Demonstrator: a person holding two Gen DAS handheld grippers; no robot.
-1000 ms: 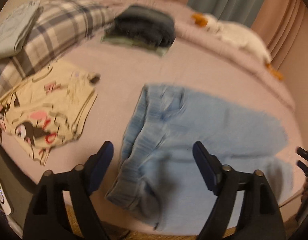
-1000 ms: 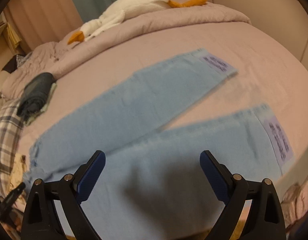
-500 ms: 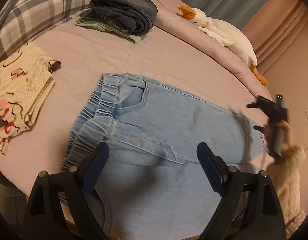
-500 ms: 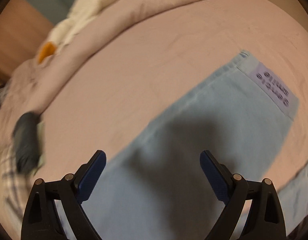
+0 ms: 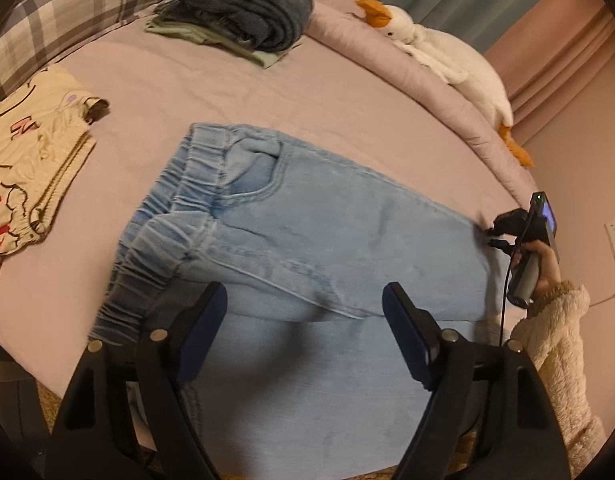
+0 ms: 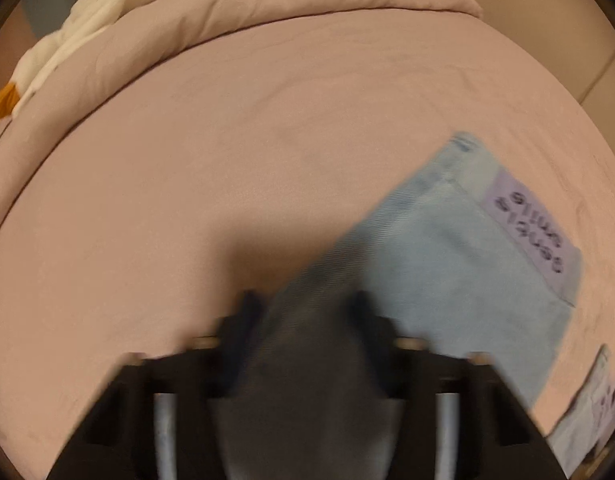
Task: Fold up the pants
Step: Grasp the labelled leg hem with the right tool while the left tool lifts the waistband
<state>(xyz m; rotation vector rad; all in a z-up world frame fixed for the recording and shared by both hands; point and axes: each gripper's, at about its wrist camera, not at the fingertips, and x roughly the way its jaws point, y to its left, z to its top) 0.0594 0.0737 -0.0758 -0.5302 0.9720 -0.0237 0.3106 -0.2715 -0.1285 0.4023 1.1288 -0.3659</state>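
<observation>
Left wrist view: light-blue denim pants (image 5: pixel 307 240) lie flat on a pink bedsheet (image 5: pixel 187 92), elastic waistband (image 5: pixel 167 216) toward the left of the frame, legs running off to the right.
Pants, right wrist view: one leg (image 6: pixel 447 256) ends in a cuff bearing a pale lilac patch (image 6: pixel 531 232) with dark lettering; the other cuff (image 6: pixel 587 408) peeks in at the lower right edge.
Left gripper (image 5: pixel 303 332): hovers over the seat of the pants, blue-padded jaws spread wide, having just narrowed slightly, nothing pressed between them.
Right gripper (image 6: pixel 303 308): jaws have just been closing, and now pinch a fold of denim at the edge of the leg; the picture is motion-blurred, so the exact bite is hard to read.
Right gripper from the left wrist view (image 5: pixel 503 228): sits at the far end of the upper leg, held by a hand (image 5: pixel 541 260) in a fuzzy cream sleeve (image 5: pixel 559 340).
Beside the pants: a cream printed garment (image 5: pixel 31 168), folded, well apart from the waistband at left.
Farther back: a stack of dark folded clothes (image 5: pixel 243 12) on a green piece, near a plaid pillow (image 5: pixel 63 4).
Bed edge: a white goose plush (image 5: pixel 447 56) with orange beak and feet rests along a rolled pink duvet (image 5: pixel 427 76).
Backdrop: teal and pink curtains (image 5: pixel 507 0).
</observation>
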